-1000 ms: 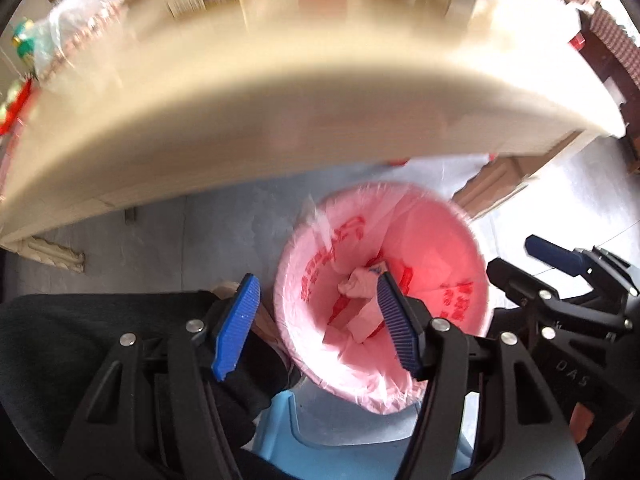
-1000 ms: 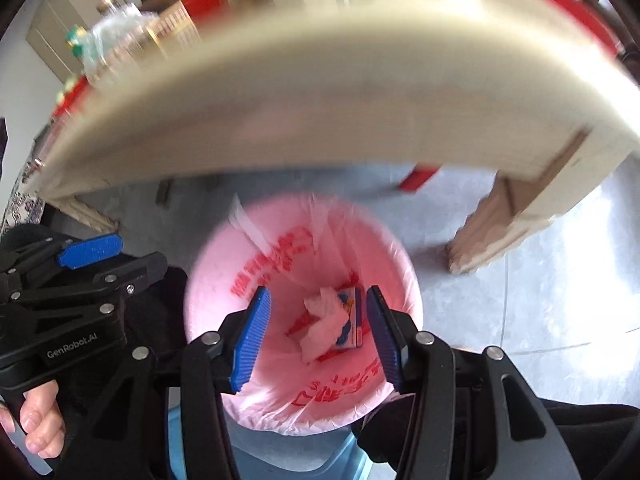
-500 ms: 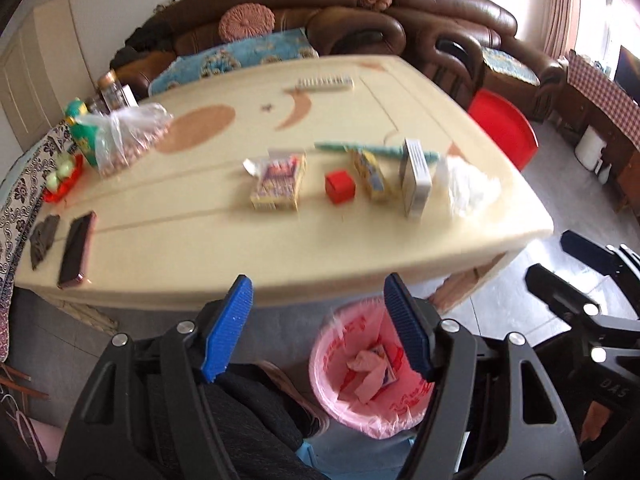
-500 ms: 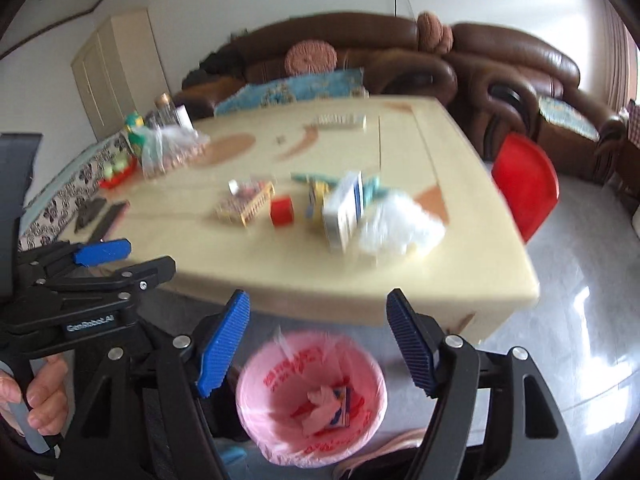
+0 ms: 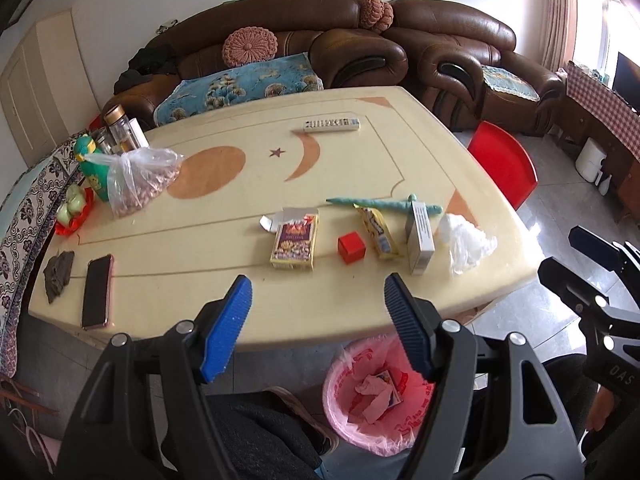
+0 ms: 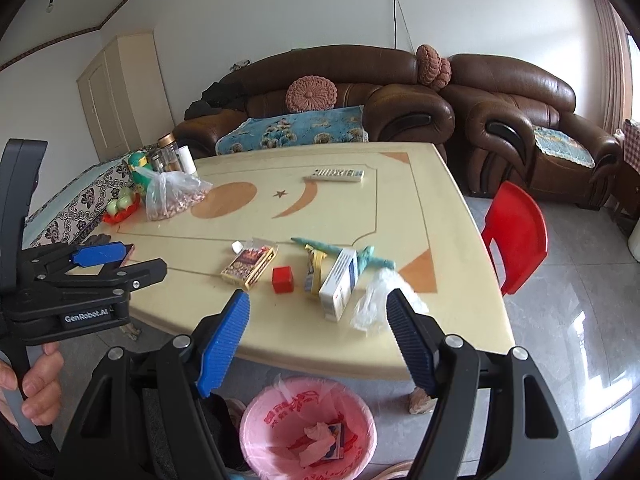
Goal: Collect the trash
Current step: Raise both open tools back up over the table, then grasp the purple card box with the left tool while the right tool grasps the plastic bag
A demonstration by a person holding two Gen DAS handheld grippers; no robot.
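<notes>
A pink-lined trash bin (image 5: 370, 404) (image 6: 308, 428) stands on the floor under the near table edge, with crumpled tissue and a small packet inside. On the cream table (image 5: 240, 200) (image 6: 400, 208) lie an open card box (image 5: 294, 240) (image 6: 249, 263), a red cube (image 5: 351, 248) (image 6: 283, 279), a yellow wrapper (image 5: 378, 232) (image 6: 313, 274), a white box (image 5: 419, 236) (image 6: 340, 283), a crumpled clear plastic bag (image 5: 466, 242) (image 6: 372, 300) and a teal strip (image 5: 384, 203) (image 6: 360, 254). My left gripper (image 5: 316, 322) and right gripper (image 6: 318, 332) are both open and empty, above the bin, short of the table.
On the table's far side are a remote (image 5: 331, 124), a bag of nuts (image 5: 138, 178), jars (image 5: 120, 130), a phone (image 5: 96, 290) and a dark cloth (image 5: 58, 270). A red chair (image 6: 516, 236) stands at the right. Brown sofas (image 6: 400, 96) line the back wall.
Both grippers have risen from just over the bin to table height and tilted up. The table top has come into view. Both stay open and empty.
</notes>
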